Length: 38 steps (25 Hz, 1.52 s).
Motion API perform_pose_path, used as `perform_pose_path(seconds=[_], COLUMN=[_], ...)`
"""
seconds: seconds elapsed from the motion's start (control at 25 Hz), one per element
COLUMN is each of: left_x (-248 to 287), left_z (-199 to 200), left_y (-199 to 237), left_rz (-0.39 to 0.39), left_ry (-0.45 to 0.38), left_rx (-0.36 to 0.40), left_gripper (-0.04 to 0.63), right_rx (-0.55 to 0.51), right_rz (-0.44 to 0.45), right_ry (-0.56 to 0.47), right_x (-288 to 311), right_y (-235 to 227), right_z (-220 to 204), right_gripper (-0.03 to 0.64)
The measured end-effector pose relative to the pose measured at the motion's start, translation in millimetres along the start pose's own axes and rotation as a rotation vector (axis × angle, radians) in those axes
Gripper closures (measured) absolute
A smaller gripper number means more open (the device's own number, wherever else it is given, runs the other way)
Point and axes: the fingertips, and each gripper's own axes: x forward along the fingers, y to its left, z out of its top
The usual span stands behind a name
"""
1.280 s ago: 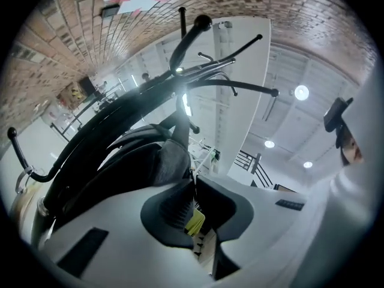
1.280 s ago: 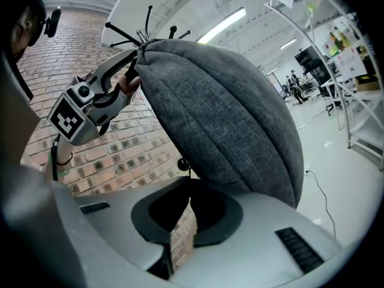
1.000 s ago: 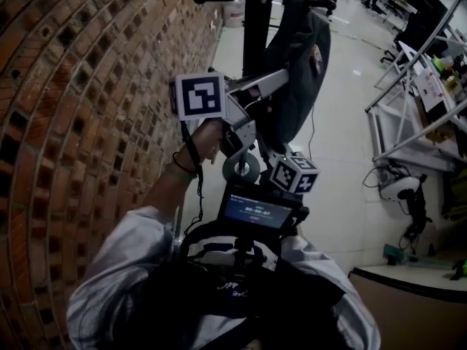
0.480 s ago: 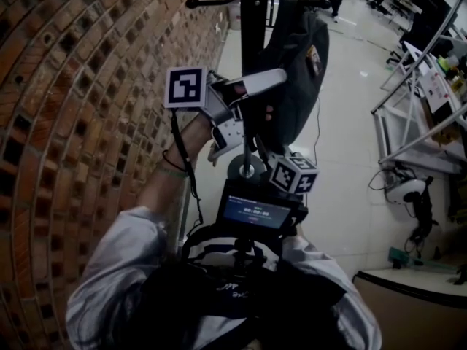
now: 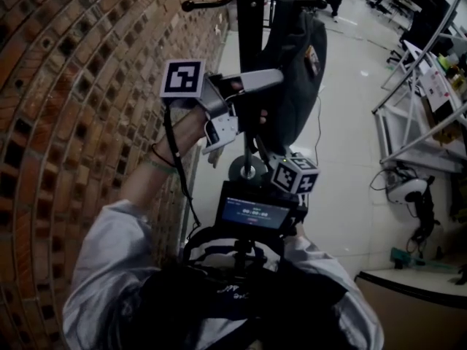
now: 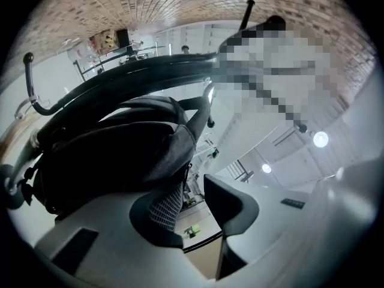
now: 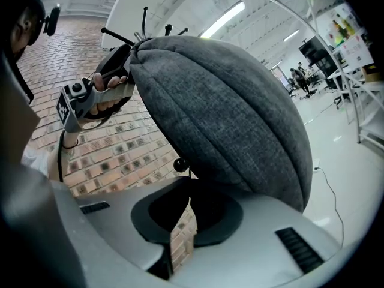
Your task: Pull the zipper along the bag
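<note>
A grey backpack hangs from a black coat stand beside the brick wall. My left gripper is raised against the bag's left side. In the left gripper view the left gripper stands open; the bag's dark edge and a mesh piece lie over the left pad, and nothing is pinched. My right gripper points up under the bag. In the right gripper view the right gripper is shut with its tips at the backpack's underside. Whether fabric is caught there is hidden. No zipper pull is visible.
The brick wall runs close along the left. White metal frames and a bench stand to the right, with a cable and a white device on the floor. A small screen sits at the person's chest.
The left gripper has risen and shifted a little left along the bag, and its jaws have parted. The right gripper has stayed under the bag.
</note>
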Motion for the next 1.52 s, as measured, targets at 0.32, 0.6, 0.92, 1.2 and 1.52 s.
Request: perform_pose_path(seconds=[0.32,0.6,0.92,1.2,1.52], left_x=[2.5,-6.9,-14.5,-5.0,5.9], left_z=[-1.5,8.1,11.0,5.6,-1.6], left_y=[3.6,4.5,13.2,7.7,-7.4], left_rz=[0.288,0.241,0.415,0.493,0.369], left_ry=[0.241,0.115,0.089,0.015,-0.066], left_rx=[0.282,0.138,0.173,0.171,0.092], left_gripper=[0.480,0.480,0.480,0.480,0.480], right_rx=[-0.001,-0.002,-0.004,0.002,-0.004], right_rz=[0.012,0.051,0.109,0.207,0.283], right_ry=[0.001,0.012,0.050,0.066,0.101], right_x=[5.7,10.7,14.2,3.3,-2.1], right_y=[0.5,5.5,11.9,17.8,21.1], right_z=[-3.3,-7.5,-7.3,0.5,-0.6], right_gripper=[0.629,0.629,0.629,0.627,0.627])
